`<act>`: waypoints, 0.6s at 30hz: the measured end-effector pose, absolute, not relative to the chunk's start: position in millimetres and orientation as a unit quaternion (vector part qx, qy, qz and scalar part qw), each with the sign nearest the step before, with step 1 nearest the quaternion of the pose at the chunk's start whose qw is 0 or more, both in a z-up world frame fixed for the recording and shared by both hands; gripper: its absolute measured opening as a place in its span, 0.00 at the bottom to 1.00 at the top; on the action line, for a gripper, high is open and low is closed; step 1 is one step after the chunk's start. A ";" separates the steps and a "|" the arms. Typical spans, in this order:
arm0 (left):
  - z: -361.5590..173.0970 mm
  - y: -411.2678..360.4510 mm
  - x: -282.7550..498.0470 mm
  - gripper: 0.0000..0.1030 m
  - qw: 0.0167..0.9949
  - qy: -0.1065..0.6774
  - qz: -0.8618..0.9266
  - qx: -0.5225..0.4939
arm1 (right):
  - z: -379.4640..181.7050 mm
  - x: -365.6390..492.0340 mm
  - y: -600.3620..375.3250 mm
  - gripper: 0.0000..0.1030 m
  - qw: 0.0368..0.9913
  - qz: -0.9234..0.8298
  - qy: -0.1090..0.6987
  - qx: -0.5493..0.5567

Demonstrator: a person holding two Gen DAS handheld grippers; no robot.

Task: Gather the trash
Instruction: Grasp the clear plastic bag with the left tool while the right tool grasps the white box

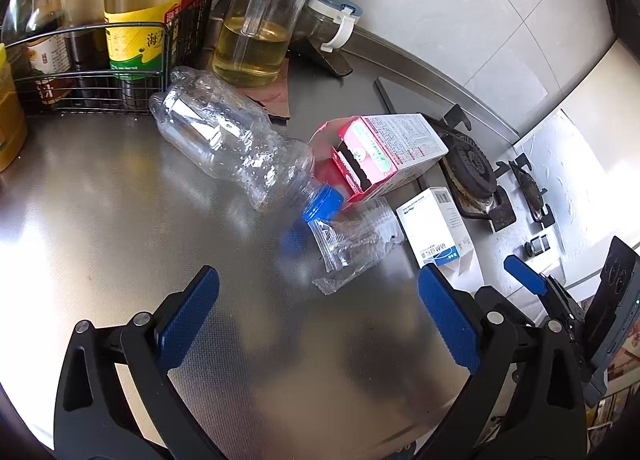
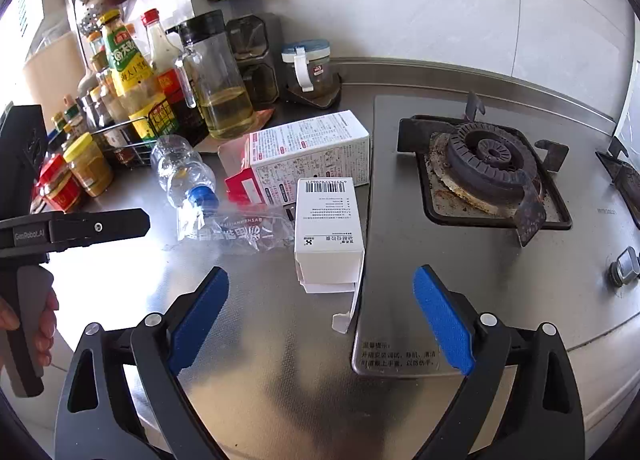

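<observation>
On the steel counter lie an empty clear plastic bottle (image 1: 232, 144) with a blue cap (image 1: 322, 202), a red and white carton (image 1: 384, 152), a clear plastic wrapper (image 1: 352, 248) and a small white box (image 1: 436, 226). My left gripper (image 1: 318, 300) is open and empty, just short of the wrapper. My right gripper (image 2: 320, 296) is open and empty, its jaws either side of the white box's (image 2: 330, 228) near end, not touching. The right wrist view also shows the bottle (image 2: 182, 172), carton (image 2: 308, 156) and wrapper (image 2: 240, 230).
A wire rack (image 1: 100, 60) of sauce bottles and an oil jug (image 1: 256, 20) stand at the back left. Yellow and red jars (image 2: 76, 176) stand at the left. A gas stove burner (image 2: 492, 164) is on the right. The left gripper's body (image 2: 76, 230) shows at the left.
</observation>
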State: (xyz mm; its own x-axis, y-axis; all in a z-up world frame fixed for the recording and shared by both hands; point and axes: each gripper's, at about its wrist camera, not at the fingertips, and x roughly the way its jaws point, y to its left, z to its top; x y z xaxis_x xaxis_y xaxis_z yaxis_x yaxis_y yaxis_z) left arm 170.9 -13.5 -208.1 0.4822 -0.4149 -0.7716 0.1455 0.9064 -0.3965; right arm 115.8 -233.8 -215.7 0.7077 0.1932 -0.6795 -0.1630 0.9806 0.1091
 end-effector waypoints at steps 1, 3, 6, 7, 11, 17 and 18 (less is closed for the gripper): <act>-210.8 -15.1 175.1 0.91 0.848 0.483 -0.167 -0.140 | -218.1 119.4 -233.4 0.87 0.924 0.096 0.371 0.018; -216.1 -18.3 182.1 0.91 0.845 0.488 -0.168 -0.137 | -221.5 125.1 -232.7 0.86 0.923 0.094 0.372 0.016; -223.7 -20.0 191.8 0.91 0.841 0.495 -0.167 -0.137 | -225.3 132.6 -233.5 0.86 0.922 0.093 0.374 0.021; -225.8 -19.9 194.7 0.91 0.840 0.497 -0.168 -0.140 | -226.6 135.3 -233.5 0.86 0.922 0.093 0.376 0.022; -232.1 -22.7 205.3 0.89 0.835 0.502 -0.174 -0.142 | -231.8 143.7 -232.3 0.81 0.920 0.093 0.381 0.020; -237.8 -28.9 213.9 0.74 0.830 0.509 -0.186 -0.131 | -241.1 153.4 -233.6 0.61 0.914 0.092 0.393 0.030; -237.9 -29.4 214.6 0.70 0.830 0.508 -0.188 -0.131 | -241.4 154.2 -233.8 0.57 0.915 0.092 0.393 0.030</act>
State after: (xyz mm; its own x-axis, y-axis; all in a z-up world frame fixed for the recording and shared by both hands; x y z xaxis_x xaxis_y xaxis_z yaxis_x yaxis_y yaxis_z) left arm 214.6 -29.4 -237.9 0.4130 -0.4455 -0.7944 0.1787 0.8949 -0.4089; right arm 154.2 -233.8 -241.4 0.6746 0.1917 -0.7129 -0.1446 0.9813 0.1270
